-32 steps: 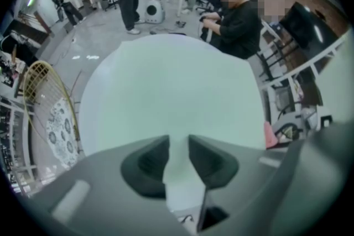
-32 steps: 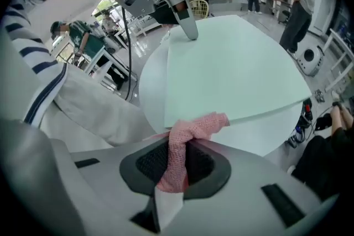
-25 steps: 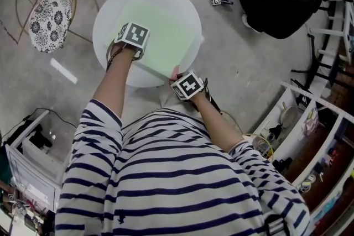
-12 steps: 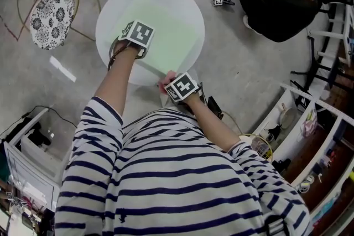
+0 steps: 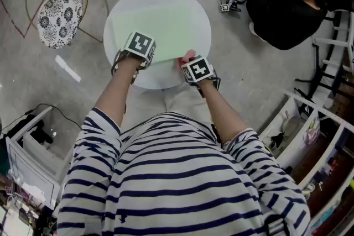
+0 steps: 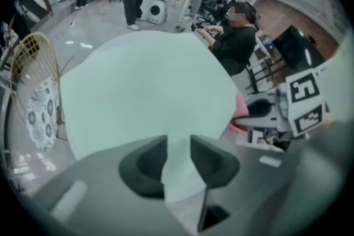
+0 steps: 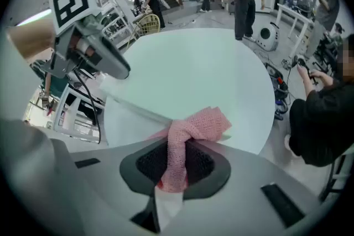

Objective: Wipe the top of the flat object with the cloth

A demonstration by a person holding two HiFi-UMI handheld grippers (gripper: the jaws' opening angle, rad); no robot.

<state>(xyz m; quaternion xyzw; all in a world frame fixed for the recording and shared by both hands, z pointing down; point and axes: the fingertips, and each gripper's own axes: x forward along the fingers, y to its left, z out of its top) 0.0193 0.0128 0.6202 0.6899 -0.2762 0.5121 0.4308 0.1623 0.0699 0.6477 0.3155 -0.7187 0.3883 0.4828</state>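
A: Pink cloth [image 7: 193, 127], where is it?
B: Clenched in the right gripper [image 7: 177, 155] jaws, at the flat green sheet [image 6: 144, 91], near edge, on the white tabletop [image 5: 166, 79].
A: Left gripper [image 6: 178, 155]?
B: Jaws apart, just opening; the sheet's corner seemingly lies between them, not pinched.

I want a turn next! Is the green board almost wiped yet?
Done: the right gripper has the pink cloth pinched, at the near edge of the green board. In hand: the left gripper, jaws just opening, straddles the board's edge. Left: wiping across the top, which looks barely started.
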